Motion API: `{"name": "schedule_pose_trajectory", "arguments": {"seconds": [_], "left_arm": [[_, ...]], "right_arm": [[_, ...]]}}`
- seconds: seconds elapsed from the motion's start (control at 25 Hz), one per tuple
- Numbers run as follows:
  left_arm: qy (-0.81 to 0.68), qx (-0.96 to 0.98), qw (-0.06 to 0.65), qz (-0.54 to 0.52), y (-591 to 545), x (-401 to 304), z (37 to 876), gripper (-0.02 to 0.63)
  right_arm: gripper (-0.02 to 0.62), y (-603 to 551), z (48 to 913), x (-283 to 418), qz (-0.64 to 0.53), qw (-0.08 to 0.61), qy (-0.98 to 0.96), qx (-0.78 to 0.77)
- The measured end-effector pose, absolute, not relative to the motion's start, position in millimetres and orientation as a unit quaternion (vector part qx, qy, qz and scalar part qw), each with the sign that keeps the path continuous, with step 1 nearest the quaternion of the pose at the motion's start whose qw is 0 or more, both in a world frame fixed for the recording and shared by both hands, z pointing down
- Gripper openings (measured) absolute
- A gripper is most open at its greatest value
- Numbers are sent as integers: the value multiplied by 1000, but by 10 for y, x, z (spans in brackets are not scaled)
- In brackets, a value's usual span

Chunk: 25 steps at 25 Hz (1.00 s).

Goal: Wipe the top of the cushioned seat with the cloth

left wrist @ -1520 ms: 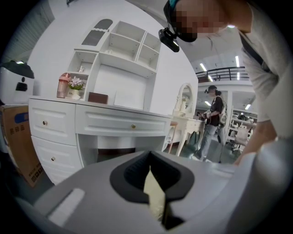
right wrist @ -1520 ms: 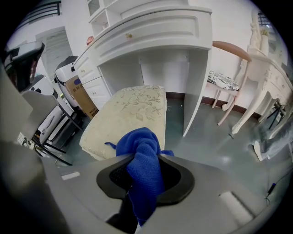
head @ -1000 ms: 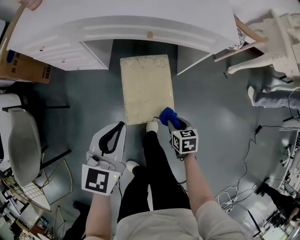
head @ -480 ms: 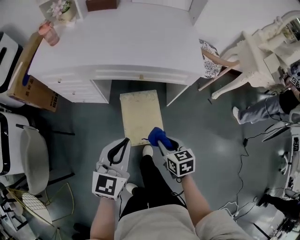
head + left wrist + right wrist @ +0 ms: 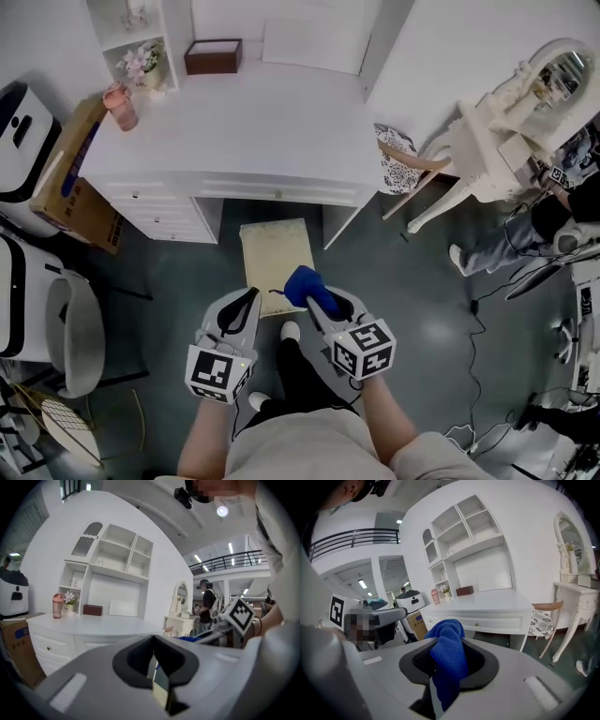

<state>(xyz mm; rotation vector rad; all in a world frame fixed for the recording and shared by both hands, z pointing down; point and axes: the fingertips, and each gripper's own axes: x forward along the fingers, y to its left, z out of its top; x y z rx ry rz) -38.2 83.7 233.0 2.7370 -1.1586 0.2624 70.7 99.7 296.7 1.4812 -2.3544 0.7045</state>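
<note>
The cushioned seat (image 5: 277, 253) is a beige rectangle on the dark floor, its far end tucked under the white desk (image 5: 244, 122). My right gripper (image 5: 309, 292) is shut on a bunched blue cloth (image 5: 303, 282), which hangs over the seat's near right corner in the head view. In the right gripper view the cloth (image 5: 447, 660) fills the jaws of the gripper (image 5: 440, 681) and droops down. My left gripper (image 5: 246, 304) hovers by the seat's near left corner, jaws together with nothing in them; its own view shows the gripper (image 5: 157, 681) aimed level at the desk.
On the desk stand a pink bottle (image 5: 119, 106), flowers and a brown box (image 5: 213, 54). A cardboard box (image 5: 70, 178) and a white chair (image 5: 70, 333) are at the left. An ornate white vanity (image 5: 487, 141), a patterned chair and a person (image 5: 562, 216) are at the right. Cables (image 5: 478, 309) trail on the floor.
The head view has pulled back and up, so the seat looks smaller. Both grippers have risen and drawn closer together; the blue cloth stays in the right one.
</note>
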Motion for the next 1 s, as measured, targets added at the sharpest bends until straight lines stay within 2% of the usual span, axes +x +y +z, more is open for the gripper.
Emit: {"name": "schedule_pose_trajectory", "arguments": {"seconds": [0.52,1.0], "left_arm": [[-371,926,43,49,1102,-337,1597,0],[-376,926,24,28,1336,-391,1304,0]], "right_arm": [[107,1345,1788,544,142,72,-848,505],[109,1541,1469,402,105,45,-858,500]]}}
